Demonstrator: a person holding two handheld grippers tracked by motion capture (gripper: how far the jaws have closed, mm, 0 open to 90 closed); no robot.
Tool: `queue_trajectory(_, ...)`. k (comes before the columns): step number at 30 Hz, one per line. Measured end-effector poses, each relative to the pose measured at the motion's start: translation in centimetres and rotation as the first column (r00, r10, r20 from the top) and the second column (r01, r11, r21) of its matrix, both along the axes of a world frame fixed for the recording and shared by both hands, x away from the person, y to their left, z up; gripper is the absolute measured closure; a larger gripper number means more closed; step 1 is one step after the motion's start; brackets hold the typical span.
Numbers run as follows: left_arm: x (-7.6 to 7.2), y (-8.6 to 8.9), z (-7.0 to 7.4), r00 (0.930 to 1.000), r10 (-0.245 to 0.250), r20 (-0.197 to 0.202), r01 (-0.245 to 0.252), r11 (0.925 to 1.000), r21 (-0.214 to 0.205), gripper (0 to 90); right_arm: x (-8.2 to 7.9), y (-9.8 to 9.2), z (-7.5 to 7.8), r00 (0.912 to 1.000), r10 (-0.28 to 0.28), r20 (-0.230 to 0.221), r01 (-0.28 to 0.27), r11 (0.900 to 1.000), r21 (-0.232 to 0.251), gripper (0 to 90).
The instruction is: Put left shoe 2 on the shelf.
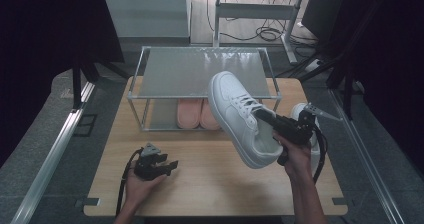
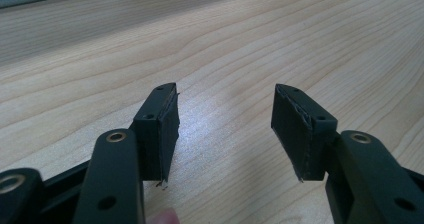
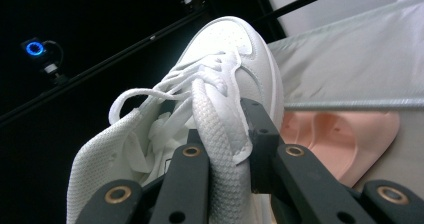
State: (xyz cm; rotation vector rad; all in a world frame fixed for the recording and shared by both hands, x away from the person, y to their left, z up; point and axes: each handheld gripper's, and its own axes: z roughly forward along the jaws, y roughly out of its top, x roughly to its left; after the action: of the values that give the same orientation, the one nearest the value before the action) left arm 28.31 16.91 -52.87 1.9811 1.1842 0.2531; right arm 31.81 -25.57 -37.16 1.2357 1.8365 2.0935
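1. Sneaker (image 1: 241,118): white, held off the table (image 1: 210,179), toe tilted toward the rack (image 1: 200,71).
2. Right gripper (image 1: 265,118): jaws clamped on the sneaker's side wall by the collar; one pad (image 3: 260,134) is outside, the other inside.
3. Left gripper (image 1: 167,165): rests low on the table, jaws spread wide, nothing between them.
4. Pink slippers (image 1: 197,113): on the rack's lower shelf.
5. Second white shoe (image 1: 301,111): on the table behind the right hand (image 1: 295,156).

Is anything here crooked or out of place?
Yes: the white sneaker hangs tilted in the air, pinched by its collar in the right gripper, off the shoe rack. A second white shoe sits on the table beside the rack.
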Motion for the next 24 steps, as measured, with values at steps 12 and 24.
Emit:
queue_trajectory(12, 0.0, -0.2, -0.2, 1.0000, -0.006, -0.004, 0.006, 1.0000, 0.001, 45.0, 3.5, 0.6, 2.1, 0.9989, -0.047, -0.009, 0.047, 0.9989, -0.001, 81.5)
queue_trajectory(24, 0.0, 0.0, -0.1, 1.0000, -0.002, 0.000, 0.002, 1.0000, -0.001, 45.4, 6.4, 1.6, 3.3, 0.9952, -0.091, -0.034, 0.092, 0.9958, 0.010, 81.4)
